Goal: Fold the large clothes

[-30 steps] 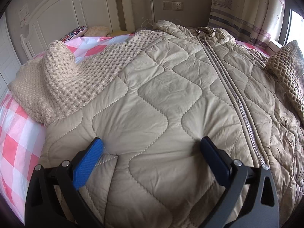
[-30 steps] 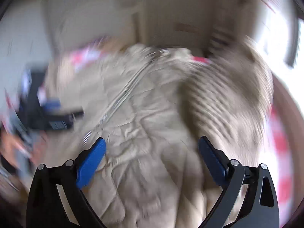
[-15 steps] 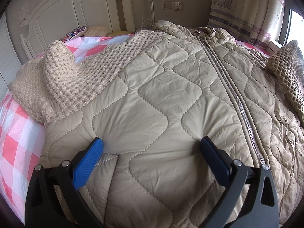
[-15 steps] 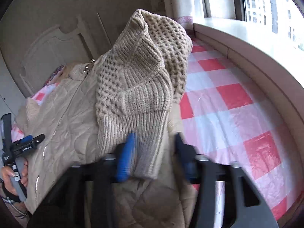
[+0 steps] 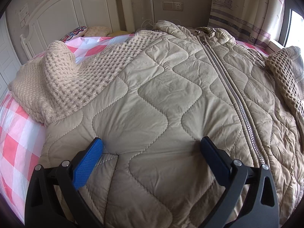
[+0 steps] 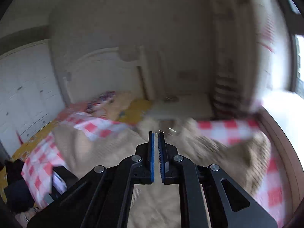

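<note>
Motion blur smears jacket (image 6: 117, 152), bedding (image 6: 228, 131).

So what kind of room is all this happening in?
Most likely a bedroom in a home. A white headboard stands at the far end of a bed with a pink checked sheet, where a quilted beige jacket lies, and curtains hang by a window.

Quilted jacket (image 5: 152, 98) in smooth, faintly shiny cloth, metal zipper (image 5: 233, 95), coarse waffle-knit sleeve (image 5: 76, 79)
</note>
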Demonstrator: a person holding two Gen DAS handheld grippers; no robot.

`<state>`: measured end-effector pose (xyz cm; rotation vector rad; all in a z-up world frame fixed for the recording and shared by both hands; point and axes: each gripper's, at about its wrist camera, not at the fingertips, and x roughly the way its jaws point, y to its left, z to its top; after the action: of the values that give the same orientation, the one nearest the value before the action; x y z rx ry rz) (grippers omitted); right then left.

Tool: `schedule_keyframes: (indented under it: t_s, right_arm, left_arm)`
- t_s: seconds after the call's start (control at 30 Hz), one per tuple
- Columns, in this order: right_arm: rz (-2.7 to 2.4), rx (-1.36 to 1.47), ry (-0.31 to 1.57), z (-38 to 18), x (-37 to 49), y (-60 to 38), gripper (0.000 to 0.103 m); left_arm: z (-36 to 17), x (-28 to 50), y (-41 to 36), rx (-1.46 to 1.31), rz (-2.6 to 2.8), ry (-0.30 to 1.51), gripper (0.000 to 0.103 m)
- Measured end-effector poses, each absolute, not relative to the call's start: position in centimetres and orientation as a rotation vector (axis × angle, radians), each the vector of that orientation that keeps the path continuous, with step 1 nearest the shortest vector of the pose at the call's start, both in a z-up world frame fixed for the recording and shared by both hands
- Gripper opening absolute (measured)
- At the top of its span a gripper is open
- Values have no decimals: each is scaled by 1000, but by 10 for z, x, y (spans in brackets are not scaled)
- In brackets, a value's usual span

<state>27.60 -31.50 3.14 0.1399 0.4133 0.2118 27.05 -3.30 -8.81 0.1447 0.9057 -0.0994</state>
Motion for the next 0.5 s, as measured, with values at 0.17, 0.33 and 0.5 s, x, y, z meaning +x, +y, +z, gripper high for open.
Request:
schedule_keyframes:
  t_s: [0.17,0.33,0.5]
  right_arm:
    - [327,209,515,27,320,-269,12]
    - [247,310,676,-48,291,-333,12]
    - [17,399,787,-112,224,-428,12]
  left_arm:
    - [-88,270,-32,138,-107,904,101]
    - [-85,268,-29,116,-127,892,101]
    - [-52,228,-62,203,-407,693,101]
